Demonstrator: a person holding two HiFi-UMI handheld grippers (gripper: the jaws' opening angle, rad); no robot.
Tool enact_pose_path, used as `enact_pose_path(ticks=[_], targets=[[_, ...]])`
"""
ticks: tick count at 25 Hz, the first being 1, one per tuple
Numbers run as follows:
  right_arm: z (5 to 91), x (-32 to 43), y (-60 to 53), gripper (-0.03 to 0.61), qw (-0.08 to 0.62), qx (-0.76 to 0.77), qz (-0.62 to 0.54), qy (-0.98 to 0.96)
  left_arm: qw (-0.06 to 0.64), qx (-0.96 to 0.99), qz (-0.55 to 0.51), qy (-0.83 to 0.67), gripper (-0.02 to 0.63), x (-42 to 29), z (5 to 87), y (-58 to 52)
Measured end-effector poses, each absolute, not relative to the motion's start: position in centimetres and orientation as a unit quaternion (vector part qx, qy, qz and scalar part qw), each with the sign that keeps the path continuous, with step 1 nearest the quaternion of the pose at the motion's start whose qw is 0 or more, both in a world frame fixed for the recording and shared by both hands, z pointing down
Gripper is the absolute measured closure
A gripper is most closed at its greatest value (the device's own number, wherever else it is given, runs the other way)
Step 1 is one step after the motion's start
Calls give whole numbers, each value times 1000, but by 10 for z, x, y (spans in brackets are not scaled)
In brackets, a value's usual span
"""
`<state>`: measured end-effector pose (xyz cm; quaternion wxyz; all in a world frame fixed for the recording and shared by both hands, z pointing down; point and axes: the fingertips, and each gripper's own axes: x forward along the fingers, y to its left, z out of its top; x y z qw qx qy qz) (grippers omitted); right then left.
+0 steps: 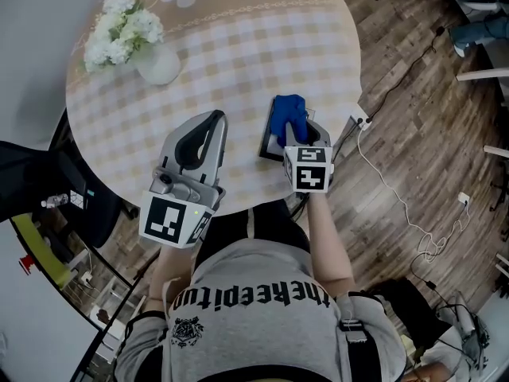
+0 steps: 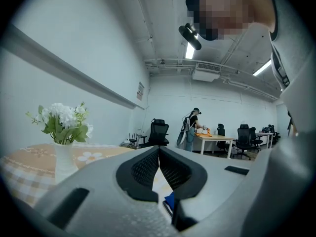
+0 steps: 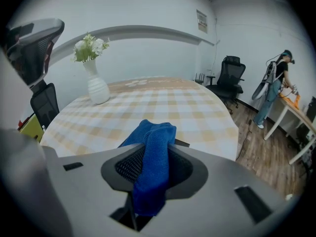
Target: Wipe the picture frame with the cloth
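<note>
Picture frame (image 1: pixel 269 143): dark, appears to lie flat on the table (image 1: pixel 238 46), near my edge and right of centre. Only its near-left corner shows, because the cloth covers the rest.

Cloth (image 1: pixel 286 114): blue and bunched, heaped on the frame. In the right gripper view it runs as a folded band between the jaws. One loose end hangs back toward the camera, and the bulk is piled beyond the tips.

Right gripper (image 1: pixel 296 138): clamped on the cloth and held low over the frame. Judgement: pinching a fold leaves a pad of fabric ahead of the tips, so cloth rather than plastic meets the frame.

Left gripper (image 1: pixel 216 118): jaws closed tip to tip with nothing between them (left gripper view). It sits over the table to the left of the frame, apart from it. Judgement: it is parked there, close enough to steady the frame if it slides under a stroke.

Vase (image 1: pixel 159 64) with white flowers: far left of the table, well apart from the work.

Stage, as a judgement: cloth is on the frame, in position to wipe. How much of the frame is done, I cannot tell.
</note>
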<state>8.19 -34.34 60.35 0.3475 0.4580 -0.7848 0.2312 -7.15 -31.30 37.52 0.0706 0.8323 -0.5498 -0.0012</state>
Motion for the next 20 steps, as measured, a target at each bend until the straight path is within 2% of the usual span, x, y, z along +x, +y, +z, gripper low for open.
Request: enact_pose_path(ticks=[10, 20], targets=[[596, 123, -340, 459, 333, 487, 251, -768, 65, 840, -3, -538, 595, -57, 370, -314], [596, 106, -318, 460, 317, 484, 262, -772, 66, 848, -9, -526, 595, -64, 369, -304]])
